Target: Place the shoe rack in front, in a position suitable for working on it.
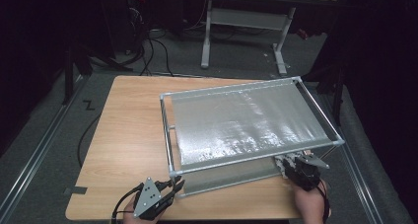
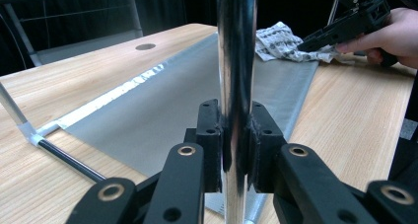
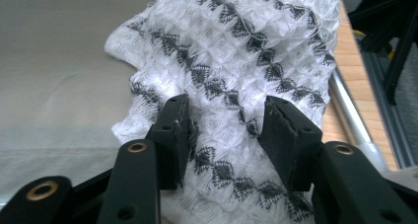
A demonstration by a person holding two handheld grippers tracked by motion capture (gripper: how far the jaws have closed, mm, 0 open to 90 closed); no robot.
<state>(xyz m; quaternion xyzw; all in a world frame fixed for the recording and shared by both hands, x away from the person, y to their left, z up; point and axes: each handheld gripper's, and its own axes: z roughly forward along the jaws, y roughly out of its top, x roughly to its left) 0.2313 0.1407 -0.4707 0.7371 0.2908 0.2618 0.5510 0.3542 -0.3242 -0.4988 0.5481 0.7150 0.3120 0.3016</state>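
A metal tube frame [image 1: 231, 88] with a silver mesh sheet [image 1: 246, 120] stretched over its top stands on the wooden table [image 1: 133, 115]. My left gripper [image 1: 173, 184] is at the frame's near left corner. In the left gripper view, my left gripper [image 2: 235, 135] is shut on the frame's upright shiny tube [image 2: 236, 61]. A white cloth with a black diamond pattern [image 3: 236, 46] lies crumpled under the frame's near right corner [image 1: 285, 162]. My right gripper [image 3: 229, 125] hangs over the cloth, jaws apart, with cloth lying between the pads. The left gripper view shows the right gripper [image 2: 315, 36] at the cloth [image 2: 278, 41].
A second grey mesh sheet [image 2: 162, 105] lies flat on the table under the frame. Bare wood runs along the table's left side. Beyond the table stand a white desk frame [image 1: 244, 21] and cables on the floor [image 1: 157, 46]. An aluminium rail [image 3: 352, 120] runs beside the cloth.
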